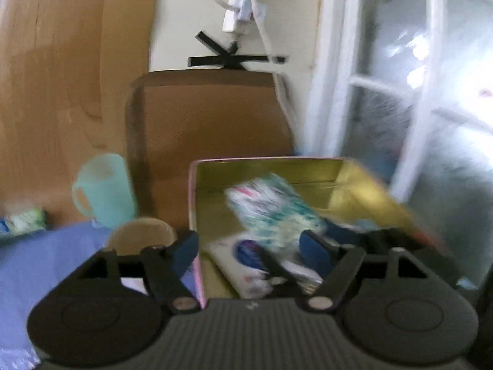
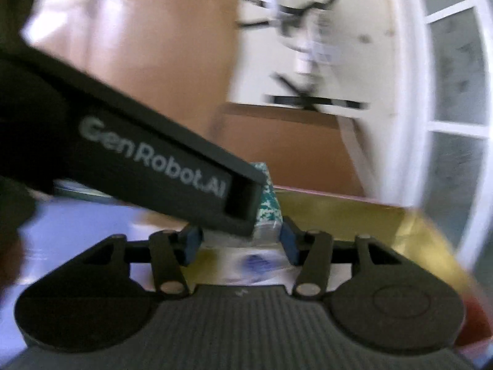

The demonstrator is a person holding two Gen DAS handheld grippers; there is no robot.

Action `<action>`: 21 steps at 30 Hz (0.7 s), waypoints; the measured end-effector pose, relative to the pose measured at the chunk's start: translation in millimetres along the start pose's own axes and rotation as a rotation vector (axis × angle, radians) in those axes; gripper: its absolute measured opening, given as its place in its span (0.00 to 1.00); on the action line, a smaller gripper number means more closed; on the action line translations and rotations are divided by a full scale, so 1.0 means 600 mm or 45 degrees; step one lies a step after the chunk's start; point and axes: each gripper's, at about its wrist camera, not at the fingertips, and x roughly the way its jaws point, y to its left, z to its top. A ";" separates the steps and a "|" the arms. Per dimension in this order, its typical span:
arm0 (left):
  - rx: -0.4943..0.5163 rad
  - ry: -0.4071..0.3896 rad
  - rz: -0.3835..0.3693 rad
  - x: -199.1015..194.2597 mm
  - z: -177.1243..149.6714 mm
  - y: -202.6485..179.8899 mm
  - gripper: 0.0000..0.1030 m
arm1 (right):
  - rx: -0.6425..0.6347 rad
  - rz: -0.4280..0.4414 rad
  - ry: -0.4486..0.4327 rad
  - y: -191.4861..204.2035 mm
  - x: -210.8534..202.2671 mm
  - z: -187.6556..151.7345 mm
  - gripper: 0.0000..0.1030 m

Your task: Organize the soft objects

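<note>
Left view only: teal cup (image 1: 106, 189), tan roll (image 1: 141, 236) and blue cloth (image 1: 46, 262) beside the box (image 1: 363, 191), whose gold interior holds a teal-white soft pack (image 1: 277, 212), blurred, above a flat white packet (image 1: 246, 256); left tongs (image 1: 249, 246) spread wide, astride the box's pink near wall. Right view only: left tool's black body (image 2: 154, 157) crossing in front, hiding part of the pack (image 2: 266, 212); right tongs (image 2: 242, 243) spread, pack between the pads, contact unclear. Behind: cardboard carton (image 1: 212, 123), wooden panel (image 1: 67, 77), white glazed door (image 1: 416, 92) close on the right.
</note>
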 end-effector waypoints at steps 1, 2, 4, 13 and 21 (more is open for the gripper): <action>-0.012 0.021 0.029 0.010 -0.001 0.001 0.74 | 0.048 -0.006 0.043 -0.014 0.010 -0.003 0.61; -0.040 0.041 0.024 0.017 -0.004 0.006 0.74 | 0.113 0.021 0.042 -0.028 0.004 -0.009 0.61; -0.093 0.052 -0.001 0.012 -0.020 0.020 0.77 | 0.198 0.060 0.012 -0.046 -0.016 -0.020 0.62; -0.162 0.045 0.118 -0.063 -0.103 0.070 0.80 | 0.251 0.098 -0.012 -0.037 -0.081 -0.047 0.62; -0.326 0.028 0.221 -0.130 -0.172 0.161 0.81 | 0.187 0.182 -0.034 0.015 -0.117 -0.043 0.61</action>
